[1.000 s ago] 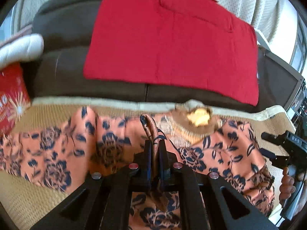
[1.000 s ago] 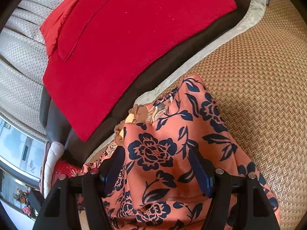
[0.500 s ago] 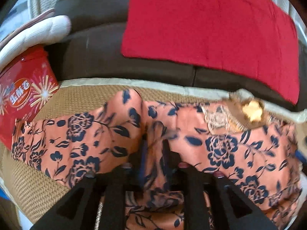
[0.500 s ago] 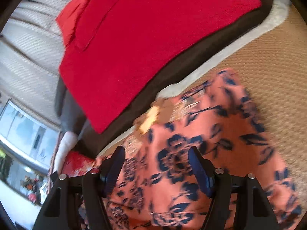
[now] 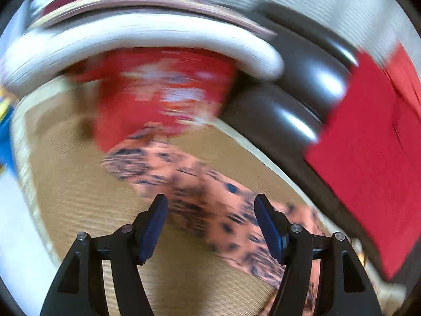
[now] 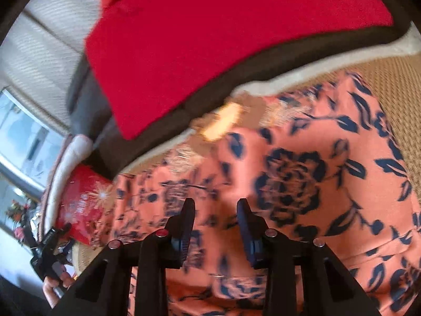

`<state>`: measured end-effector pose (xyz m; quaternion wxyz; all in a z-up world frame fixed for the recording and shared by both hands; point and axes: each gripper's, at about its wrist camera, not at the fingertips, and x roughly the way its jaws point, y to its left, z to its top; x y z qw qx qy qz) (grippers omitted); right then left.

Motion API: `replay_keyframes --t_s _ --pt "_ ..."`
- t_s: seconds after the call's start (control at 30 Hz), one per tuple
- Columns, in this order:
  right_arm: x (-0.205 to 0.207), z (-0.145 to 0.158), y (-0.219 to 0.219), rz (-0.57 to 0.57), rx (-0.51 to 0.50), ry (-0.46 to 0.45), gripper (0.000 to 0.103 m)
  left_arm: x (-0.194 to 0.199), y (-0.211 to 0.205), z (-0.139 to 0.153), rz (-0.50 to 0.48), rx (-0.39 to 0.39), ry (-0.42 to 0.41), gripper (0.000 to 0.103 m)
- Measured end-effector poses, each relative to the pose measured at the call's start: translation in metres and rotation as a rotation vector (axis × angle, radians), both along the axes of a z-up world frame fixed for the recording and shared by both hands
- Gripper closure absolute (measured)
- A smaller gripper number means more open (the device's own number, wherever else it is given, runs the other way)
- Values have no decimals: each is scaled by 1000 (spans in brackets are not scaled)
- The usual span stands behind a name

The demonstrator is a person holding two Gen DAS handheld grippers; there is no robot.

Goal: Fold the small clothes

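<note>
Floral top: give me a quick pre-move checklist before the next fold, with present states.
1. Left hand-held gripper empty: ok; jaws have just been opening, and its fingers straddle the sleeve without pinching.
2. Right hand-held gripper gripping cloth: not ok; jaws have just been closing, but a gap shows.
3. Floral top on the woven mat: ok.
4. Sleeve end clear of the red tin: cannot tell, blurred.
5. Red cloth apart from the top: ok.

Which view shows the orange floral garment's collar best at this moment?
The right wrist view: the collar of the orange floral garment sits in frame near the woven mat's pale border, though slightly blurred. The left wrist view shows only a smeared sleeve-like strip of the garment, no collar.
</note>
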<state>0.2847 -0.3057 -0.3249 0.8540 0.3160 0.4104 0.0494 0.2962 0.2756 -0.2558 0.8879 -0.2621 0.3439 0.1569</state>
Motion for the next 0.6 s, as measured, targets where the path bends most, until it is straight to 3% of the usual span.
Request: replay_keyframes --t_s 0.03,0.07,0.1,0.2,0.43,0.53,0.6 --pt "-2 2 3 3 -8 -14 60 -7 14 -1 44 -19 -6 34" --pt "-2 6 10 10 -18 -35 39 -13 27 -5 84 -35 -11 34" --pt "-2 8 13 11 -14 -51 28 -16 36 -9 111 -43 -11 34" --pt "-1 11 18 11 7 -74 28 -19 55 -23 152 -91 36 34" --pt "3 6 21 15 6 -57 28 1 51 -56 65 -234 88 34" --pt "4 8 24 27 -5 -64 28 10 50 -67 40 -303 75 49" --pt "4 8 25 31 -13 -64 28 14 46 -74 17 -343 83 50"
